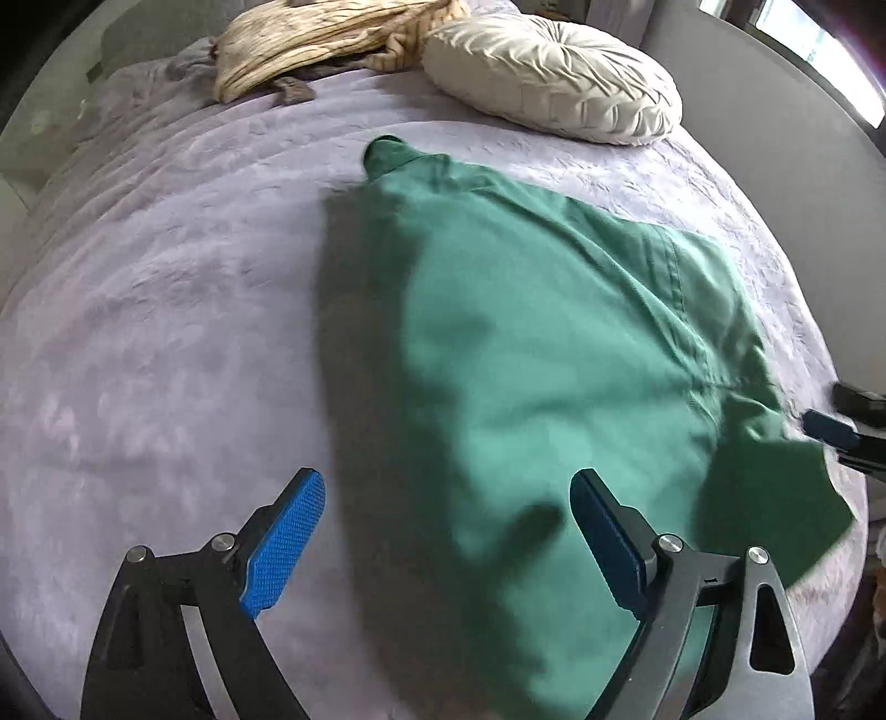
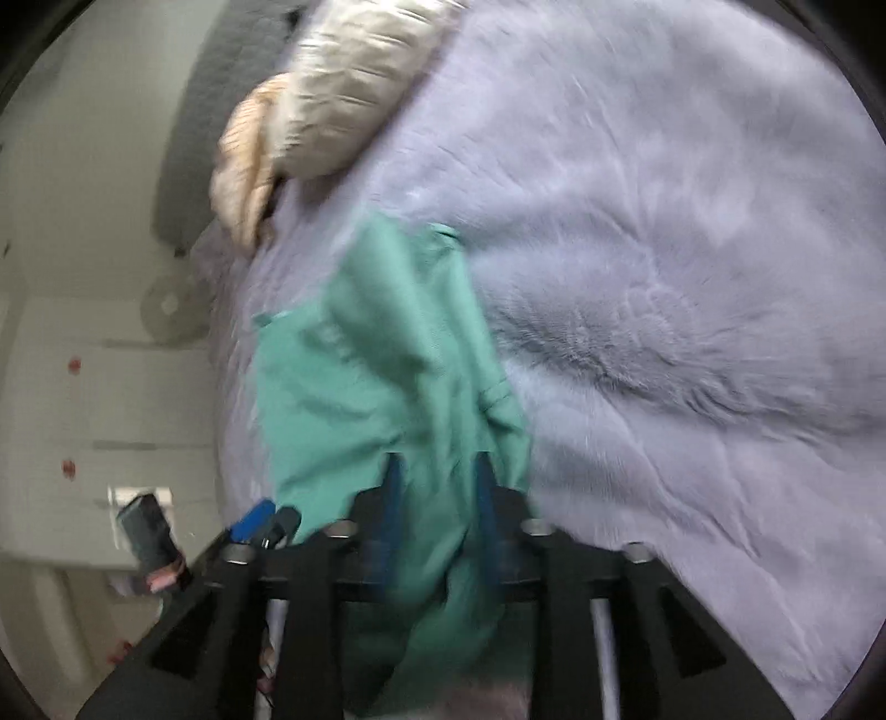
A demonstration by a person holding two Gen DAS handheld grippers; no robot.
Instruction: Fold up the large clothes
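Observation:
A large green garment (image 1: 554,332) lies spread on a fuzzy lilac bedspread (image 1: 166,332), its collar end toward the pillows. My left gripper (image 1: 446,479) hovers open and wide over the garment's near left edge, one blue pad above the bedspread and one above the cloth, with nothing pinched. My right gripper (image 1: 836,426) shows at the garment's right corner. In the blurred right wrist view the green garment (image 2: 360,376) runs between the parted pads of the right gripper (image 2: 440,471); I see no pinch on it. A blue finger of the left gripper (image 2: 255,518) shows at lower left.
A round cream cushion (image 1: 554,77) and a beige striped throw (image 1: 332,39) lie at the head of the bed. The bed's edge drops off at right (image 1: 853,498). A pale cabinet front (image 2: 83,387) stands beyond the bed in the right wrist view.

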